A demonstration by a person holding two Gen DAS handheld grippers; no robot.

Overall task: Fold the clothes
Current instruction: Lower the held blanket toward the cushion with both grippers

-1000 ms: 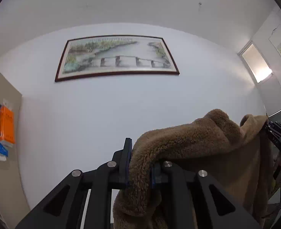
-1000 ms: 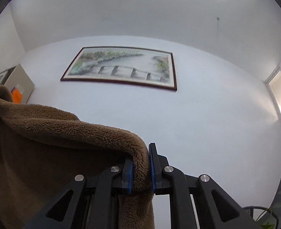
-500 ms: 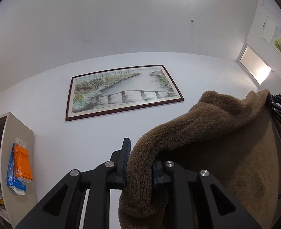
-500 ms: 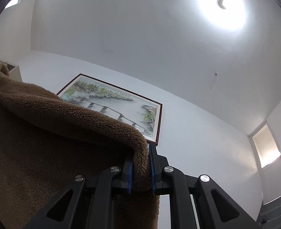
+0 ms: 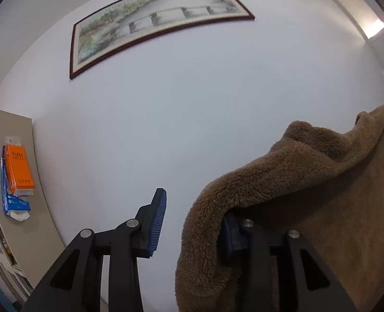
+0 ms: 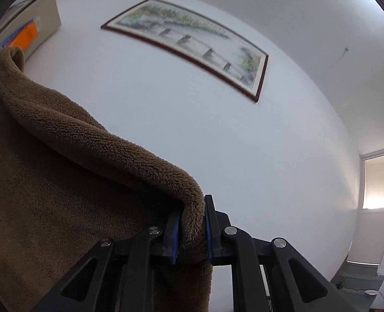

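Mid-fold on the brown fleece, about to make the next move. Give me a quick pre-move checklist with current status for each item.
1. Right gripper clamped on the brown fleece garment: ok, the edge is pinched between both pads.
2. Left gripper grip on the garment: not ok, its jaws are opening; the left pad stands clear and the fleece only drapes over the right finger.
3. Garment edge spanning between the two grippers: ok, it runs across with a sag.
4. Landing surface under the garment: cannot tell, both cameras face the wall and the framed painting.
5. Lower hem hanging free of snags: cannot tell, out of view.
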